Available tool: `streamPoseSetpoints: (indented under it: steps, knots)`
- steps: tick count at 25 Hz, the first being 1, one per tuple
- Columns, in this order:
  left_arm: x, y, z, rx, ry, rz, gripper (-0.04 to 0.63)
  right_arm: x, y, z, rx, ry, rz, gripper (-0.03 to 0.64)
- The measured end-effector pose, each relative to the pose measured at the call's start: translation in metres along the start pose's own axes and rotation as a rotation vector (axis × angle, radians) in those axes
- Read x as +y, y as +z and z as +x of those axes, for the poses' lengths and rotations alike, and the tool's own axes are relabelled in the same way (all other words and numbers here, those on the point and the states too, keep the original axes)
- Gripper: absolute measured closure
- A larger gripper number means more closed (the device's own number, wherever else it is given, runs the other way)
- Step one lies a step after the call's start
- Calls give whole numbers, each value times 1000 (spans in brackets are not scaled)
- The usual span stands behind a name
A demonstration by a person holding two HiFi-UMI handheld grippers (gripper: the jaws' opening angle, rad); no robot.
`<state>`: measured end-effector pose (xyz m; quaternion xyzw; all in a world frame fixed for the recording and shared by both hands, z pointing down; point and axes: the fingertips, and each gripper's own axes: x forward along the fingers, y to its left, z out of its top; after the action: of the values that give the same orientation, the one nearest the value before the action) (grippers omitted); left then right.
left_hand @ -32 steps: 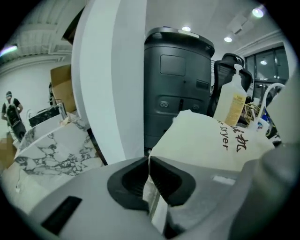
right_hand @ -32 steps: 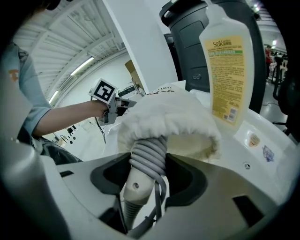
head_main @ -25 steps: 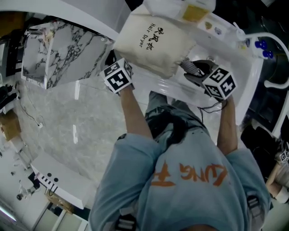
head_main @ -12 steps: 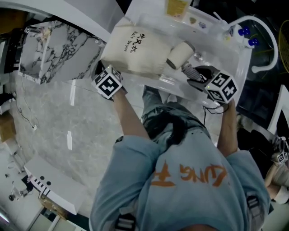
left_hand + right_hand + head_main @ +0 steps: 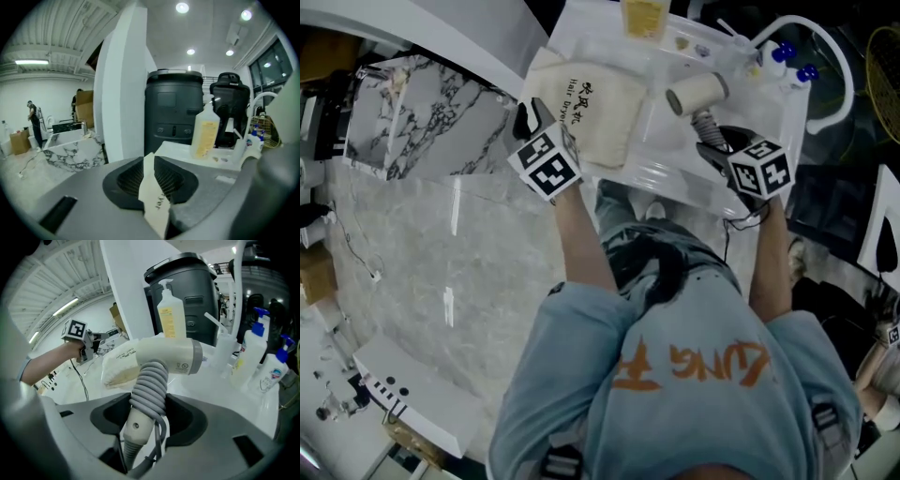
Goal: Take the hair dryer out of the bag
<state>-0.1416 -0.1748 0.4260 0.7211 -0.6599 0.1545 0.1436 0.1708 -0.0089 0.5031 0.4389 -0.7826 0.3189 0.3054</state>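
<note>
The white hair dryer [image 5: 698, 91] is clear of the bag, above the white counter [image 5: 666, 169]. My right gripper [image 5: 712, 150] is shut on its handle, where the grey coiled cord [image 5: 150, 380] wraps round it; in the right gripper view the barrel [image 5: 164, 355] lies crosswise above the jaws [image 5: 150, 413]. The cream cloth bag [image 5: 595, 112] lies flat and slack to the left, also seen as a cream bag [image 5: 119, 364] behind the dryer. My left gripper [image 5: 528, 117] is at its left corner. Its jaws [image 5: 157, 187] have just been opening, with a flap of bag cloth [image 5: 154, 201] loose between them.
A yellow-labelled bottle [image 5: 644, 17] stands at the counter's far edge, and spray bottles with blue tops [image 5: 792, 61] stand by a white arched tap [image 5: 830, 66] at the right. A black bin [image 5: 174, 112] is behind. A marble-patterned block [image 5: 422, 112] sits left of the counter.
The dryer has come out of the bag's mouth and moved right with my right gripper. The bag has gone flat. My left gripper has risen at the bag's left corner.
</note>
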Motion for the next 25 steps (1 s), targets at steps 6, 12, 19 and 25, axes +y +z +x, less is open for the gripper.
streamPoseSetpoints:
  steps: [6, 12, 19, 25]
  knots:
    - [-111, 17, -16, -100, -299, 32, 592, -21, -2, -13, -69, -79, 173, 385]
    - [-190, 14, -34, -111, -532, 70, 592, -47, -18, -24, -89, -176, 318, 385]
    - [-233, -6, -36, -56, -670, 94, 592, -70, -53, -9, -28, -240, 465, 385]
    - [-242, -31, -23, 29, -725, 104, 592, -86, -82, 15, 61, -281, 554, 385]
